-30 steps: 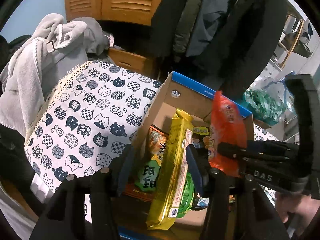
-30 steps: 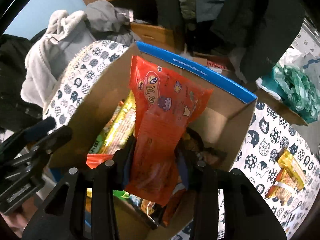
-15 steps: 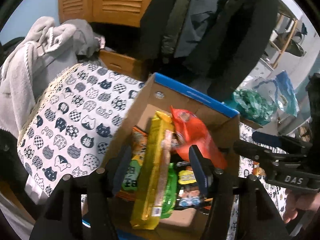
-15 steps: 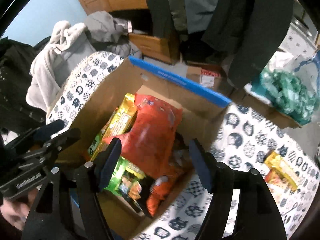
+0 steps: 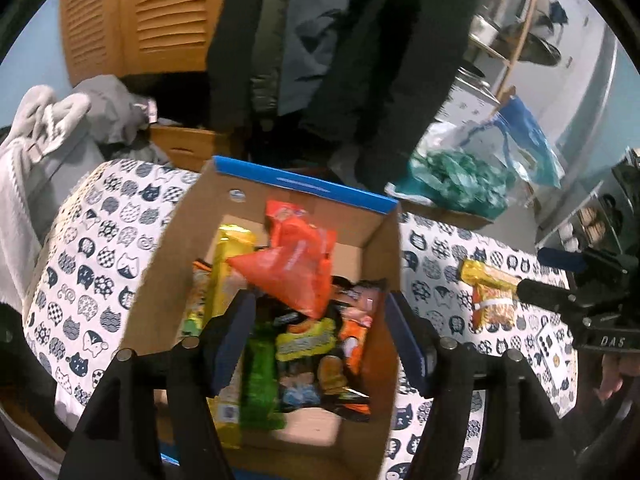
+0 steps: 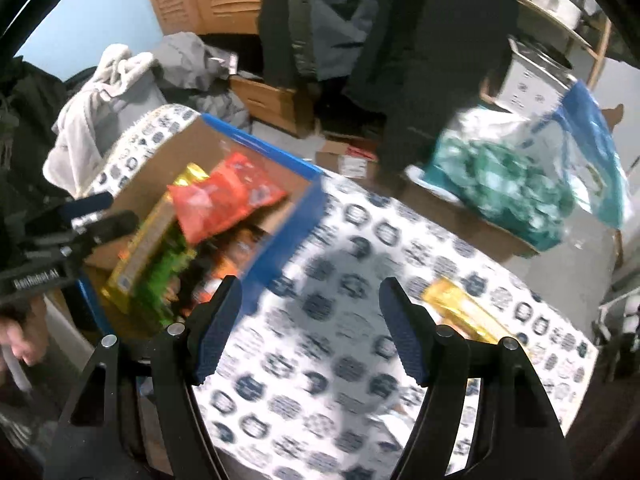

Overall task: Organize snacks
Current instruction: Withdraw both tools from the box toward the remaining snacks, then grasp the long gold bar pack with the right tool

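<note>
Cardboard box [image 5: 376,264] with a blue top edge is seen from above on a counter [image 5: 96,248] covered in a white cloth printed with dark cat faces. The box is open and packed with snack packets standing and lying against each other: an orange packet [image 5: 298,264] is propped highest near the far wall, a tall yellow packet [image 5: 228,272] leans by the left wall, and a green packet [image 5: 258,376] lies beside it.

The left gripper [image 5: 318,344] is held above the near half of the box with its jaws opening; nothing is pinched between them, and the packets are seen well below the blue pads. The box walls rise close on both sides of the jaws.

The right gripper [image 6: 310,330] is held over bare patterned cloth just to the right of the box's blue corner, jaws spread apart and holding nothing. Open cloth is seen between and beyond them. One more snack, a gold and orange packet [image 5: 490,292], lies alone on the counter to the right of the box, well apart from it and near the counter's far right edge.

Beyond the far counter edge, dark coats [image 5: 340,48] are hung, and a clear bag of green material [image 5: 460,184] is seen at the right
</note>
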